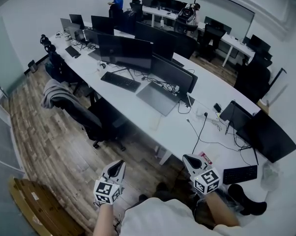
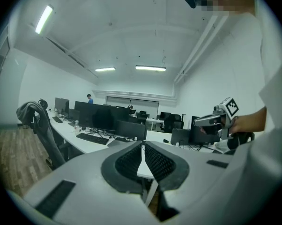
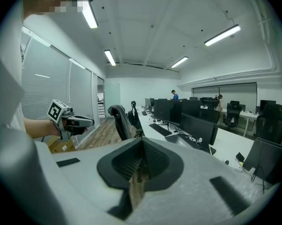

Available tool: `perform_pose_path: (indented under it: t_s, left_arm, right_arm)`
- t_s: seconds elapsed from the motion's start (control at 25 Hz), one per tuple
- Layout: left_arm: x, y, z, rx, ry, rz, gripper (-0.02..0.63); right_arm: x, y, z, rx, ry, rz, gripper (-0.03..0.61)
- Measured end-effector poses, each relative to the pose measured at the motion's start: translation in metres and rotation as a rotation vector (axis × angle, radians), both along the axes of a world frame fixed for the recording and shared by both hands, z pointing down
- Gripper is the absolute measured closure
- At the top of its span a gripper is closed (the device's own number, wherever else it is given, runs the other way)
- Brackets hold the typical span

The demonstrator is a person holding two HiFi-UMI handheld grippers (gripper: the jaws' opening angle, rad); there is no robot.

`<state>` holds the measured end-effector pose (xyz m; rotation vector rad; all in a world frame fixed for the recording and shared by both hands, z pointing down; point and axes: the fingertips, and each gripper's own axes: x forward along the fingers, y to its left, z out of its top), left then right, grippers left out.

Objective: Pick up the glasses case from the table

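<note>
Holding both tools out ahead of me, I had the left gripper [image 1: 117,167] over the wooden floor [image 1: 49,146], its jaws pressed together with nothing between them. The right gripper [image 1: 187,159] hung at the near edge of the long white table [image 1: 207,90], and its jaws also met at the tips, empty. I could not make out the glasses case for certain. A dark oblong thing [image 1: 247,200] lay on the table to my right, just beside a small black keyboard [image 1: 240,174], but I could not tell what it was.
</note>
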<state>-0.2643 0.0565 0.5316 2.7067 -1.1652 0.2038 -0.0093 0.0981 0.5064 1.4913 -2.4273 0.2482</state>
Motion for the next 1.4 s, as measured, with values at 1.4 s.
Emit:
perform_pose_path:
  t_s: [1.4]
  left_arm:
    - [0.149,-0.267,0.016,-0.005,-0.069,0.028,0.595]
  right_arm:
    - [0.141,-0.263,0.037,-0.036,-0.020,-0.012,0.577]
